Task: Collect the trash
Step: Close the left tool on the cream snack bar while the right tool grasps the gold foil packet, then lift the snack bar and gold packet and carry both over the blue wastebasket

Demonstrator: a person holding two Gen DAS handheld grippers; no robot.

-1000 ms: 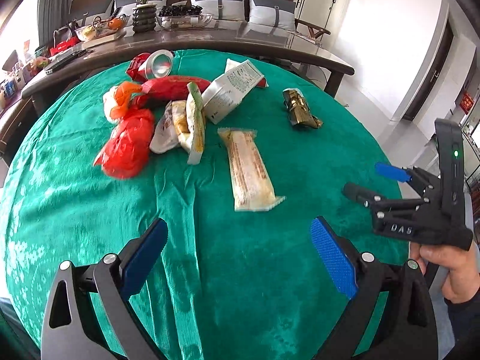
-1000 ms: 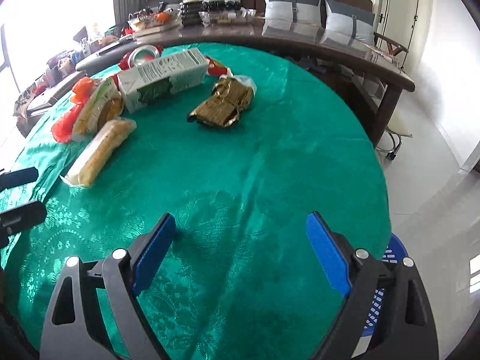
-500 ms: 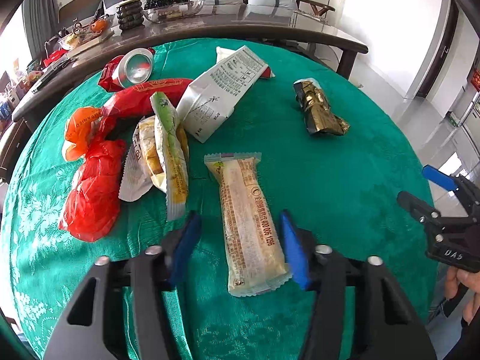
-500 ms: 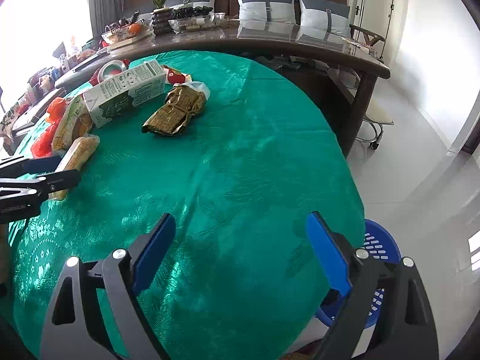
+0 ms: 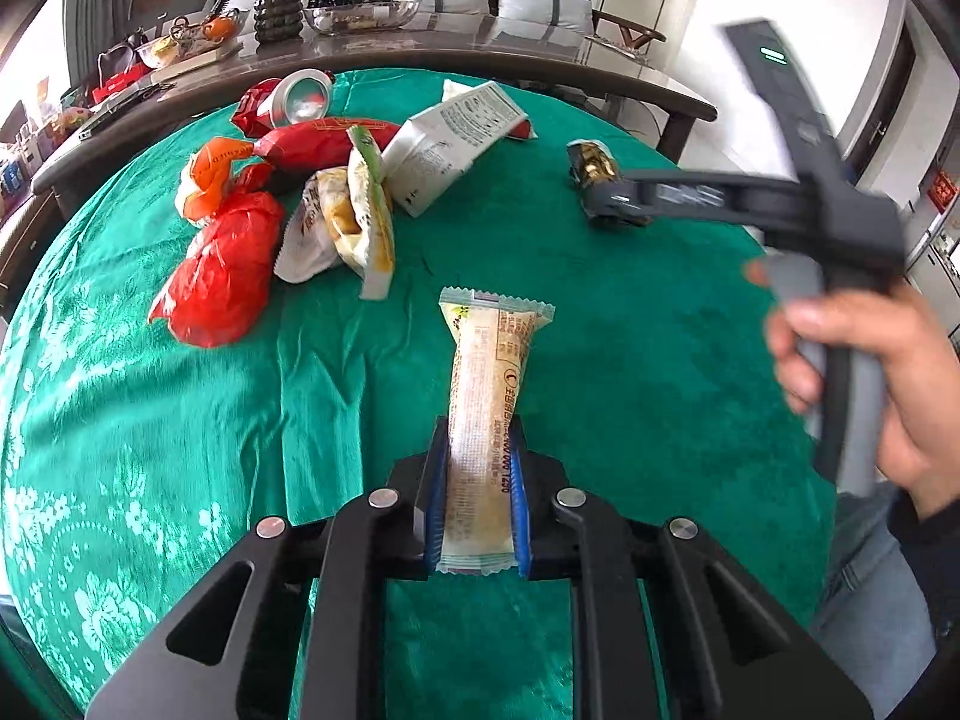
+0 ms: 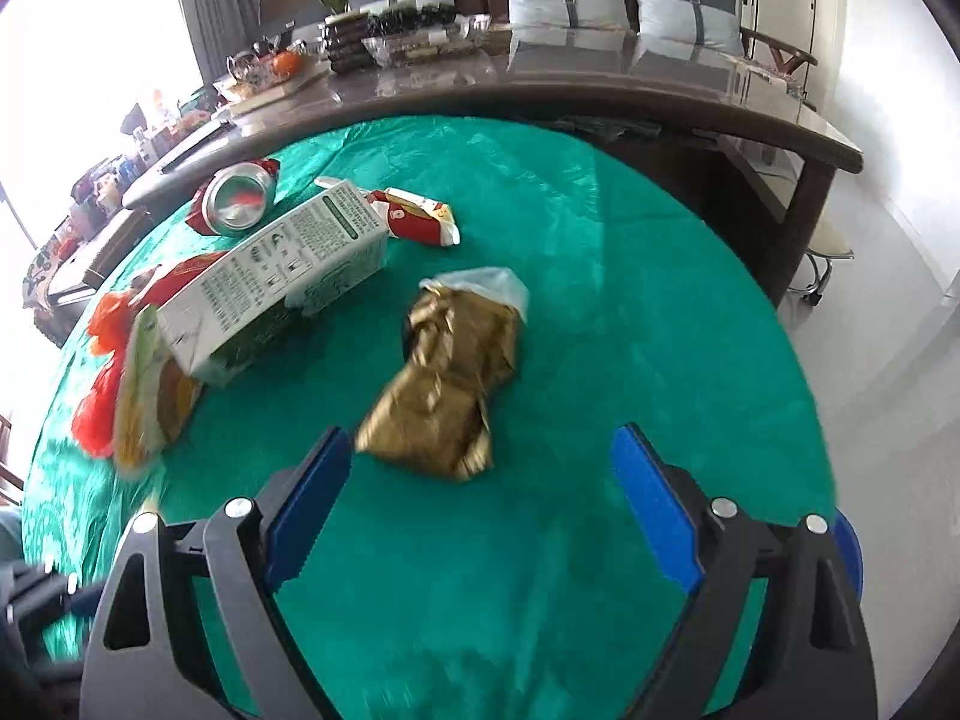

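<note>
- My left tongs (image 5: 477,510) are clamped on the near end of a long snack packet (image 5: 487,414); both blue pads press its sides, and its far, crimped end points away across the green tablecloth (image 5: 630,330).
- I judge the grip sits near the packet's tail because that end lay closest to me; whether the far end has lifted off the cloth I cannot tell.
- My right tongs (image 6: 480,498) stand wide apart, nothing between them, poised just short of a crumpled gold wrapper (image 6: 450,384) that lies on the cloth ahead of the blue pads.
- The wrapper's near edge sits closer to the left-hand pad, so the tongs likely need to centre over it before closing. The blur makes exact contact hard to read.
- In the left view my hand (image 5: 870,372) grips the right tongs' handle, its arm stretched out toward that same gold wrapper.
- Further out, the rest of the litter lies heaped together: a white carton (image 6: 282,276) on its side, a yellow-and-green packet (image 5: 366,216) leaning against it, a red plastic bag (image 5: 222,276), an orange wrapper (image 5: 210,174), a red packet (image 5: 318,144) and a tipped can (image 6: 237,198).
- A small red-and-white pack (image 6: 414,219) lies just behind the carton.
- A blue basket (image 6: 849,546) peeks past the table's edge at the right, probably where the trash is bound.
- Beyond the cloth, a dark sideboard (image 6: 600,84) carries a plant and dishes, no part of this job.
</note>
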